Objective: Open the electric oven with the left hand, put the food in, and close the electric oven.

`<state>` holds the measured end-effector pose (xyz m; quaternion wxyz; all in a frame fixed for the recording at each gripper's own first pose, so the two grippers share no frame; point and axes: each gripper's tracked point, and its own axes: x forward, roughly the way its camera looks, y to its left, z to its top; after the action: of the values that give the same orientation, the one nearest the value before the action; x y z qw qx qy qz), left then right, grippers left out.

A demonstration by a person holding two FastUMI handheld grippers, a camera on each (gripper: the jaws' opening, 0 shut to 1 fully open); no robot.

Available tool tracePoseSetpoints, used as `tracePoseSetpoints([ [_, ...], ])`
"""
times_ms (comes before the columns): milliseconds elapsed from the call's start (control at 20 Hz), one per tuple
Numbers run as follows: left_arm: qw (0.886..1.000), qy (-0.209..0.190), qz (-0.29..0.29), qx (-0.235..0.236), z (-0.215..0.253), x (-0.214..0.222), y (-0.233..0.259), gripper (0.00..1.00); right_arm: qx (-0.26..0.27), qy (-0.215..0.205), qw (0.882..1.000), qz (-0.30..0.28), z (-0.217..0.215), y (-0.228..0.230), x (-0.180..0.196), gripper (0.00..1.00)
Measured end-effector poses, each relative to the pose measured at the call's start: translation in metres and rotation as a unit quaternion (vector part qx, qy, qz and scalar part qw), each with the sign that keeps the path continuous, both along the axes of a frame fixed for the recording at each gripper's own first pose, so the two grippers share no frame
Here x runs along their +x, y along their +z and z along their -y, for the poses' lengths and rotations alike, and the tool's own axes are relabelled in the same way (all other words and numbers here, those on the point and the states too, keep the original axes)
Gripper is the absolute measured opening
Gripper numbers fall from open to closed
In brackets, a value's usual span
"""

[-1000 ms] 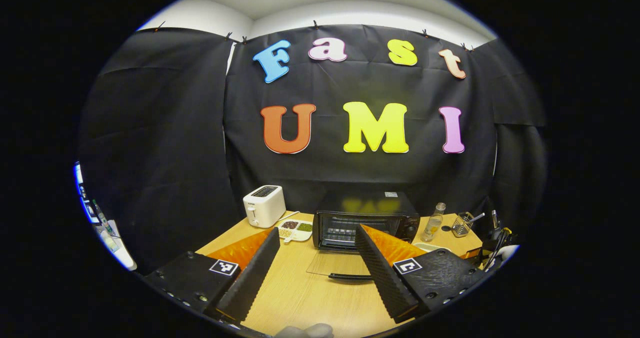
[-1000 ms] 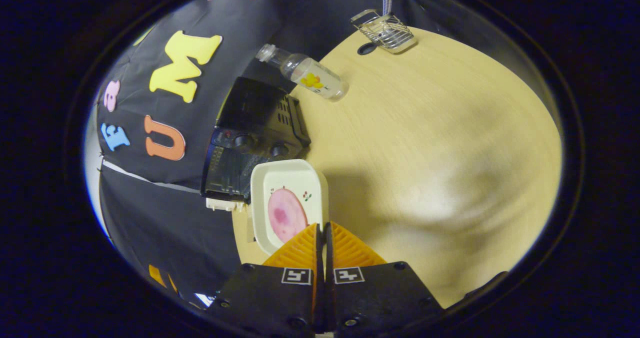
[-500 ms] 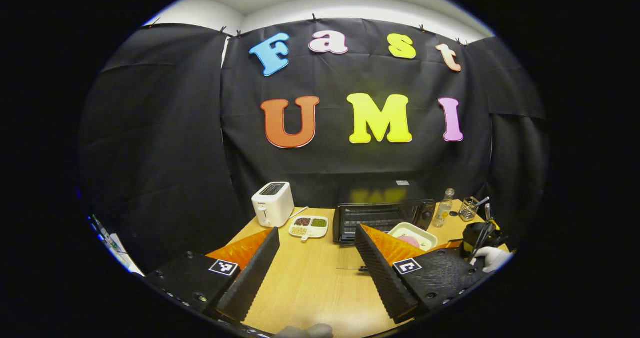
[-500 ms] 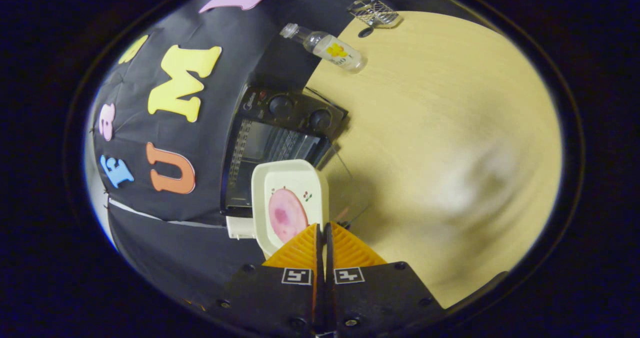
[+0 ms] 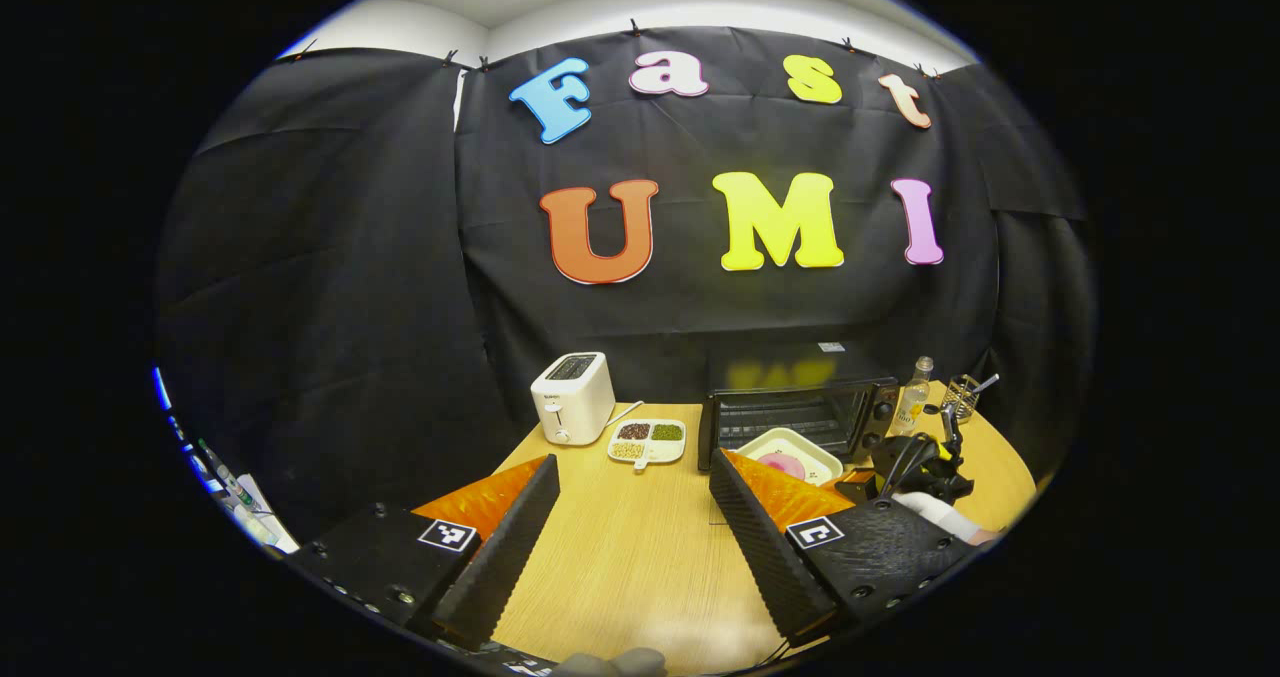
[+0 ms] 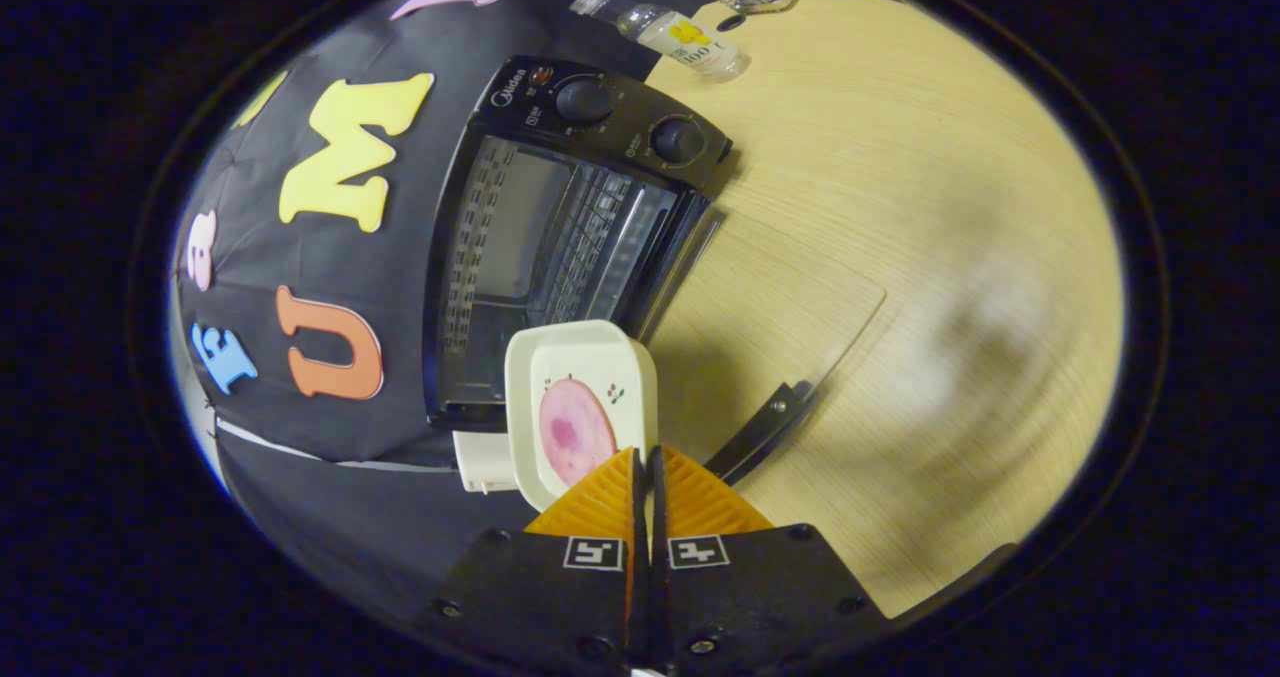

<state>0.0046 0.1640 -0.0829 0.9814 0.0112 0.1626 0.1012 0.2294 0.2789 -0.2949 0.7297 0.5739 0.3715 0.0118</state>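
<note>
Right gripper (image 6: 645, 457) pinches dish (image 6: 580, 407) before "Midea" oven (image 6: 560, 207)

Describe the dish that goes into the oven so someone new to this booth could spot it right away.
Start at the black electric oven at the back of the round wooden table, its glass door folded down flat. Just in front of its opening is a cream rectangular dish gripped by its rim in the right gripper. Unlike the divided snack tray beside the white toaster, it holds one pink round slice.
</note>
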Motion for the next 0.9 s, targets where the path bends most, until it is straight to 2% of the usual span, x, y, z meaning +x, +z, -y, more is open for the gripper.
tracePoseSetpoints([
  [100,1.000,0.006,0.000,-0.004,-0.003,0.001,-0.001,0.97,-0.006,-0.015,1.000,-0.005,0.012,-0.003,0.017,0.00],
  [400,0.999,0.033,-0.003,-0.010,-0.006,0.011,-0.009,0.97,-0.023,-0.043,0.999,0.010,0.043,0.002,0.079,0.04],
  [450,0.999,0.040,-0.005,-0.010,-0.007,0.012,-0.009,0.97,-0.026,-0.040,0.999,0.018,0.044,0.004,0.088,0.00],
  [500,0.999,0.048,-0.006,-0.007,-0.008,0.012,-0.009,0.96,-0.029,-0.037,0.999,0.026,0.045,0.004,0.098,0.04],
  [650,0.997,0.071,-0.014,-0.003,-0.010,0.008,-0.012,0.97,-0.034,-0.037,0.998,0.048,0.046,0.007,0.125,0.04],
  [700,0.997,0.077,-0.016,-0.001,-0.009,0.008,-0.013,0.96,-0.037,-0.035,0.997,0.055,0.046,0.007,0.132,0.00],
  [750,0.996,0.083,-0.019,0.001,-0.009,0.005,-0.013,0.97,-0.037,-0.032,0.997,0.058,0.045,0.006,0.136,0.04],
  [800,0.996,0.090,-0.020,0.003,-0.011,0.003,-0.014,0.96,-0.036,-0.029,0.997,0.060,0.043,0.006,0.139,0.00],
  [850,0.995,0.096,-0.021,0.002,-0.011,0.001,-0.014,0.96,-0.038,-0.025,0.997,0.060,0.041,0.004,0.139,0.05],
  [900,0.995,0.101,-0.021,0.000,-0.011,0.000,-0.014,0.96,-0.040,-0.021,0.997,0.059,0.041,0.002,0.139,0.02],
])
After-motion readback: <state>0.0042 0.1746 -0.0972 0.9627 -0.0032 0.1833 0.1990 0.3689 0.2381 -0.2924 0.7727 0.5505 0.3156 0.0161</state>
